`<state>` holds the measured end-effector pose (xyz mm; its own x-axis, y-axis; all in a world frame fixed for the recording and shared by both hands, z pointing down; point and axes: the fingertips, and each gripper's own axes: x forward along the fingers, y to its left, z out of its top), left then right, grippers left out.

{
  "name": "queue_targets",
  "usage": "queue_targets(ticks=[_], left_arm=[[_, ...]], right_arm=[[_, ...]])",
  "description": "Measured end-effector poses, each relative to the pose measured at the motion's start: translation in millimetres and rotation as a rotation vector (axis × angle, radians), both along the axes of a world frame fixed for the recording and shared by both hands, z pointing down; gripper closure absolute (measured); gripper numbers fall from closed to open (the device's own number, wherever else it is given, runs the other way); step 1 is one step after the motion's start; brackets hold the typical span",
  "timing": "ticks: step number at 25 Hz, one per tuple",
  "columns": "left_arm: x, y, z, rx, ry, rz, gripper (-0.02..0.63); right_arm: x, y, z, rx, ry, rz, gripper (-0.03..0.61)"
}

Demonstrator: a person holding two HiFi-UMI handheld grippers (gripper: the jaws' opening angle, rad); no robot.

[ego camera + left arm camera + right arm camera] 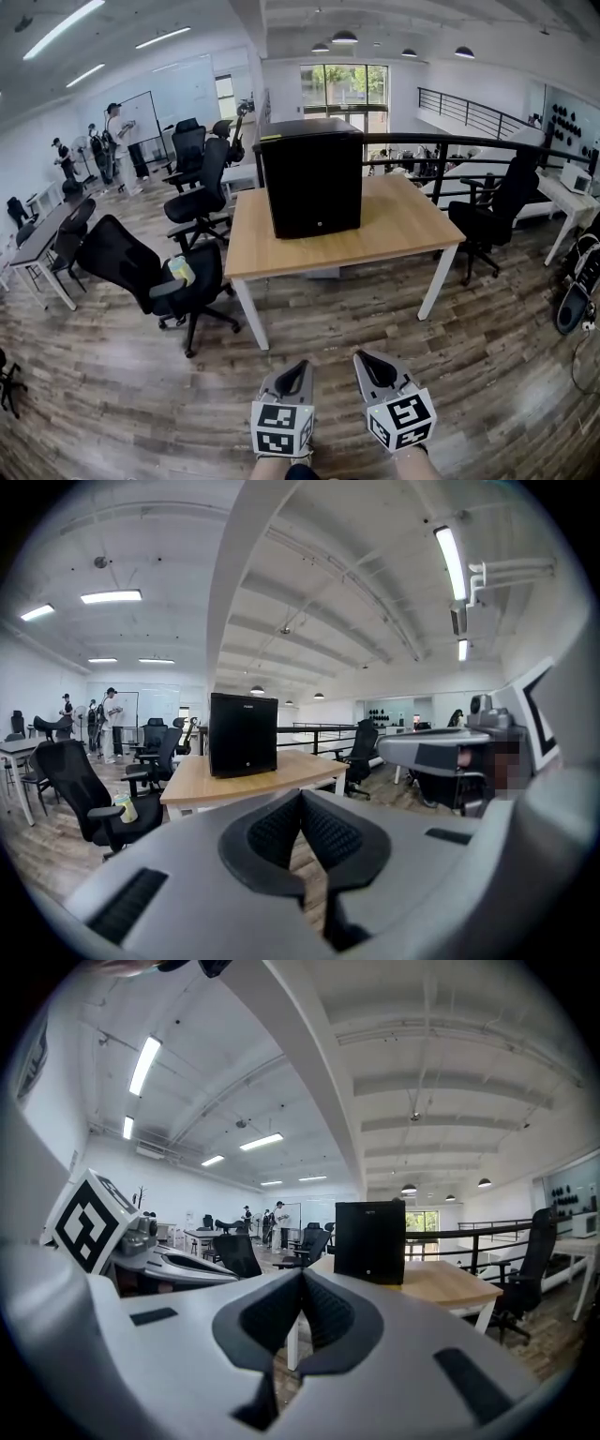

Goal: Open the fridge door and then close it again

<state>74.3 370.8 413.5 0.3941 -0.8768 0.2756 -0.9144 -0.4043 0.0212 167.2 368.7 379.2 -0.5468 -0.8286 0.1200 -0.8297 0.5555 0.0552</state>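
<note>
Wooden table with fridge, well beyond tools

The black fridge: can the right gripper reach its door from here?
Probably not yet. The right gripper hangs shut over open floor, well short of the table where the fridge stands; nothing blocks the way forward.

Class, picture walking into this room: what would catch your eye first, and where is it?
The black fridge, door shut, stands on the wooden table mid-room. At the bottom of the head view, the left hand-held gripper and right hand-held gripper are both shut and empty, short of the table. Black office chairs crowd the floor to its left.
</note>
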Motion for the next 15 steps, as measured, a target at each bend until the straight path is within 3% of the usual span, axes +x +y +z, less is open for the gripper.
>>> queue_targets(ticks=[5,15], left_arm=[[-10,-52,10,-0.008,0.006,0.018,0.609],[-83,-204,-27,0.056,0.006,0.035,0.609]], right_arm=[[-13,-50,6,0.001,0.010,0.012,0.580],[-77,-199,-26,0.052,0.022,0.066,0.580]])
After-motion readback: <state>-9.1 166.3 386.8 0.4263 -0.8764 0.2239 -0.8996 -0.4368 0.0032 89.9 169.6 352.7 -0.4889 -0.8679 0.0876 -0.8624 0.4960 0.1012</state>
